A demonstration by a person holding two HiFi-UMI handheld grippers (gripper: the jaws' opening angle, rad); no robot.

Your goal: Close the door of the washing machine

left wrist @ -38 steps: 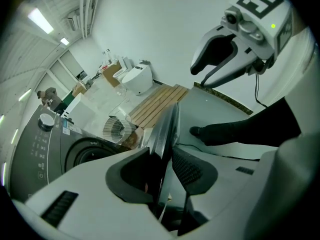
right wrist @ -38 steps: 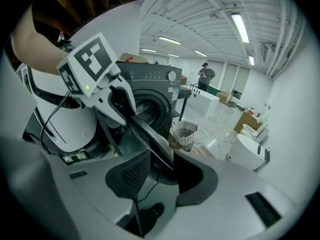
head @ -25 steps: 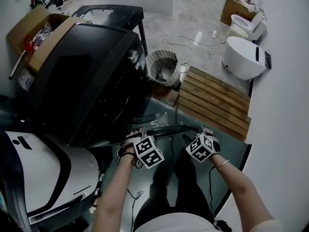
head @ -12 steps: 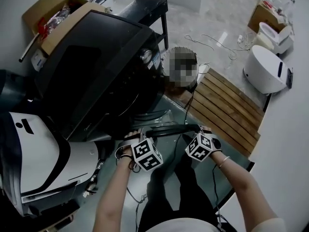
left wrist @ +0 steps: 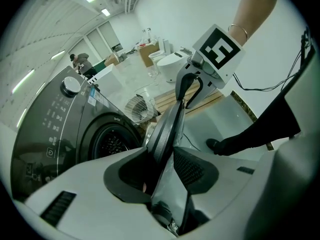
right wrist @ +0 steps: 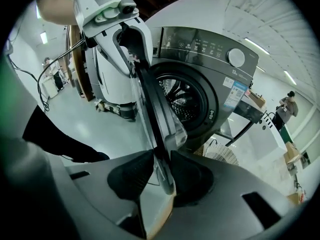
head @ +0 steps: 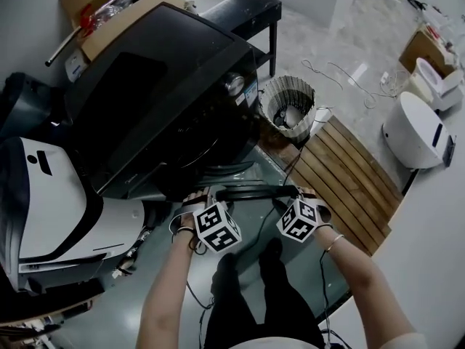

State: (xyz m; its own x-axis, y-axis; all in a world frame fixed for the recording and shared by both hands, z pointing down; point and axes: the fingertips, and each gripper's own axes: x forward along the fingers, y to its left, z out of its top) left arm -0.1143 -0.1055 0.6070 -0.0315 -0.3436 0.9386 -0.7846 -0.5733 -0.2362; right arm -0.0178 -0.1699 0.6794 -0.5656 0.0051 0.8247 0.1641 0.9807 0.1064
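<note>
The black front-loading washing machine point(head: 167, 86) has its round door point(head: 254, 193) swung out, edge-on to me. My left gripper point(head: 200, 196) holds the rim's left end and my right gripper point(head: 301, 195) its right end. In the left gripper view the door rim point(left wrist: 167, 129) runs between the jaws of the left gripper point(left wrist: 162, 166), which have just been opening a little while still touching the door. In the right gripper view the rim point(right wrist: 155, 114) sits between the jaws of the right gripper point(right wrist: 161, 171), which have just been closing onto it. The drum opening point(right wrist: 182, 101) lies behind.
A ribbed waste basket point(head: 287, 104) stands right of the machine, beside a wooden pallet point(head: 349, 173). A white rounded appliance point(head: 418, 133) sits far right and a white machine point(head: 58, 209) close at left. A cardboard box point(head: 109, 6) and a black table point(head: 232, 2) stand behind.
The head view has swung, so the machine now sits further right in it. Both grippers have stayed on the door's rim and their marker cubes have rolled slightly.
</note>
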